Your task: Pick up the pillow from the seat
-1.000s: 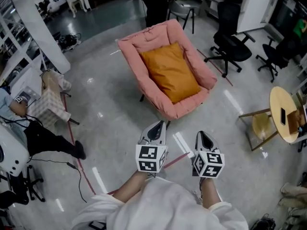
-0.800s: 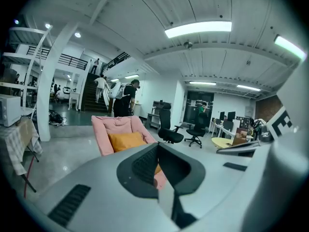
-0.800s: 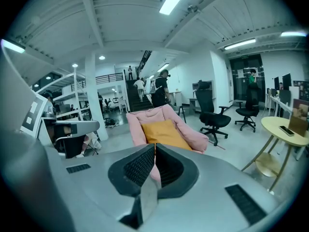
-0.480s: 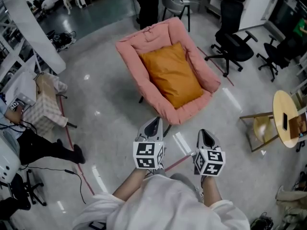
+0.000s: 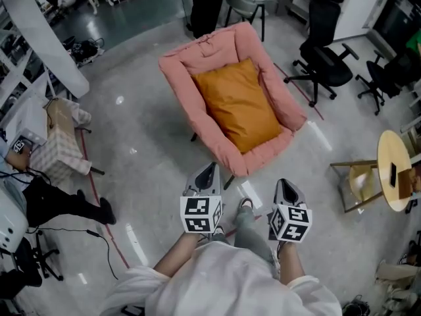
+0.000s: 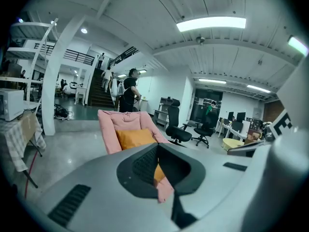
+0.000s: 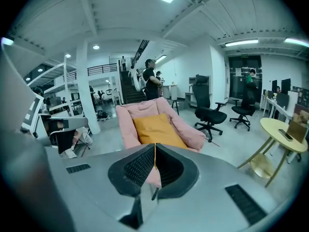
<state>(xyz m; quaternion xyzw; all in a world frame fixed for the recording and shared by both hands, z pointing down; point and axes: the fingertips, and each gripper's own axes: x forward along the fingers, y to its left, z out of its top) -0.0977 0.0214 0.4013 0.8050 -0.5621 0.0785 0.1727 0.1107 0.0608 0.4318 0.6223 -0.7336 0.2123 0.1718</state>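
Note:
An orange pillow [image 5: 238, 105] lies on the seat of a pink padded chair [image 5: 187, 104] on the floor ahead of me. The pillow [image 6: 136, 137] and the pink chair [image 6: 110, 129] also show beyond the jaws in the left gripper view, and the pillow [image 7: 155, 130] fills the chair [image 7: 126, 128] in the right gripper view. My left gripper [image 5: 209, 170] is shut and empty, just short of the chair's front edge. My right gripper [image 5: 283, 186] is shut and empty too, a little nearer to me.
Black office chairs [image 5: 323, 63] stand at the right. A round wooden table [image 5: 396, 170] with a chair [image 5: 352, 180] is at the far right. A person [image 5: 205, 2] stands behind the pink chair. A folding stool with a checked cloth [image 5: 60, 143] and cables [image 5: 108, 232] lie left.
I have stepped closer to the pink chair: it sits nearer both grippers now. A foot has come into view between the grippers. Both grippers stay shut.

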